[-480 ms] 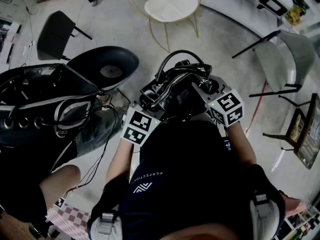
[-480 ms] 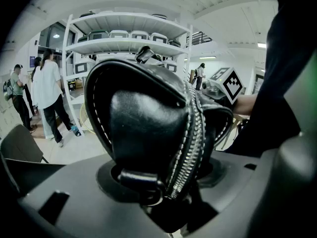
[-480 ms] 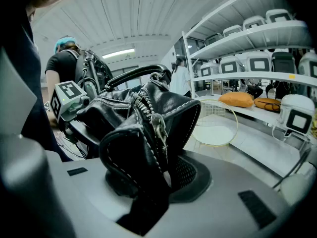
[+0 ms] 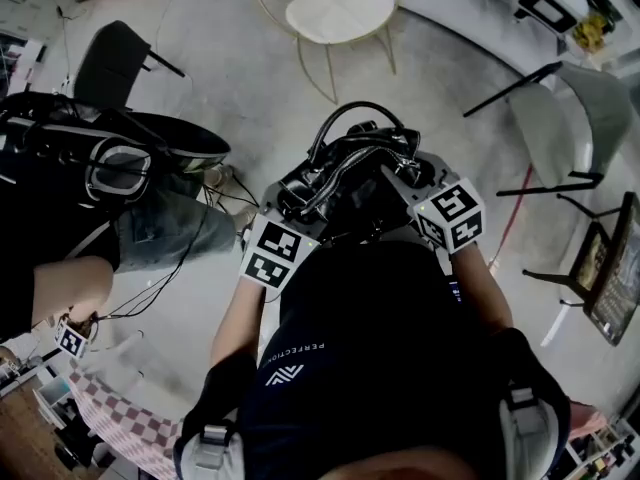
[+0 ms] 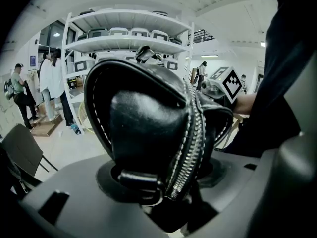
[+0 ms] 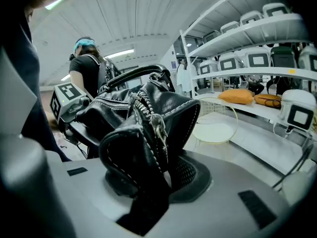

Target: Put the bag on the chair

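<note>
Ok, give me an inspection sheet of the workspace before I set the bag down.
Surface: grey floor; no table seen.
Job's things: bag held up between both grippers; chair ahead, white seat, bag not on it.
Clutter: black chair left, grey chair right.
Grippers: left gripper and right gripper, jaws shut on opposite ends of the bag.
Cables: red cable on the floor, right; black wire, left.
Surroundings: person with backpack at left; shelves beyond.

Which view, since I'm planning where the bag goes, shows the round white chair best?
Head view: the round white chair shows seat and legs, beyond the bag. Right gripper view shows part of its seat past the bag; in left gripper view I cannot make it out.
</note>
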The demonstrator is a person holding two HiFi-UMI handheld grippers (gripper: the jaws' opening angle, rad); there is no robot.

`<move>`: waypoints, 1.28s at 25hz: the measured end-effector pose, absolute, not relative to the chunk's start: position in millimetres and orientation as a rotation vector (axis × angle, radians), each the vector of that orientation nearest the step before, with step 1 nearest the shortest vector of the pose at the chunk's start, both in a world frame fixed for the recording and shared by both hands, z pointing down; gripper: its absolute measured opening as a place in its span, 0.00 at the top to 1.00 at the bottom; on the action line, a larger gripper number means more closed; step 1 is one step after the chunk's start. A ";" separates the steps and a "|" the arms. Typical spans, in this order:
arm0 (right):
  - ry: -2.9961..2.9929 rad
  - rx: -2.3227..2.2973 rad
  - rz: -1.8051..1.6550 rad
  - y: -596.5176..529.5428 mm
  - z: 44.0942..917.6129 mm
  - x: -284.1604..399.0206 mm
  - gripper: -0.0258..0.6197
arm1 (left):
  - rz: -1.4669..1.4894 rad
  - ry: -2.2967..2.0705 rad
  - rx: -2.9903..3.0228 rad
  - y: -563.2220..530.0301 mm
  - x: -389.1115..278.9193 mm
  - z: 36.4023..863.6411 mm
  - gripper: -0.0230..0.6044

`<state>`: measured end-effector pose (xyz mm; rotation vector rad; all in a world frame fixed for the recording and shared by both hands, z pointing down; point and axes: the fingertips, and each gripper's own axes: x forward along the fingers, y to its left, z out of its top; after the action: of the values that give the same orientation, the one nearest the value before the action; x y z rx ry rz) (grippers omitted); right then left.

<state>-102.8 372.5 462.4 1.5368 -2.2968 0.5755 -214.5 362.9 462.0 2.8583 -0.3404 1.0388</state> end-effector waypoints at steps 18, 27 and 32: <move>-2.335 1.447 0.591 393.4 468.9 -19.6 0.78 | 1.042 -0.409 2.793 392.2 -131.6 469.6 0.52; -2.367 1.468 0.493 388.9 460.1 20.9 0.78 | 1.034 -0.471 2.839 389.6 -91.1 460.8 0.52; -2.366 1.502 0.462 380.5 452.5 35.1 0.78 | 1.034 -0.469 2.864 379.8 -76.9 453.2 0.52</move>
<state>35.1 380.5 452.5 1.5022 -2.3660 0.4625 -76.9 379.8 453.2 2.8637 -0.4688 1.0341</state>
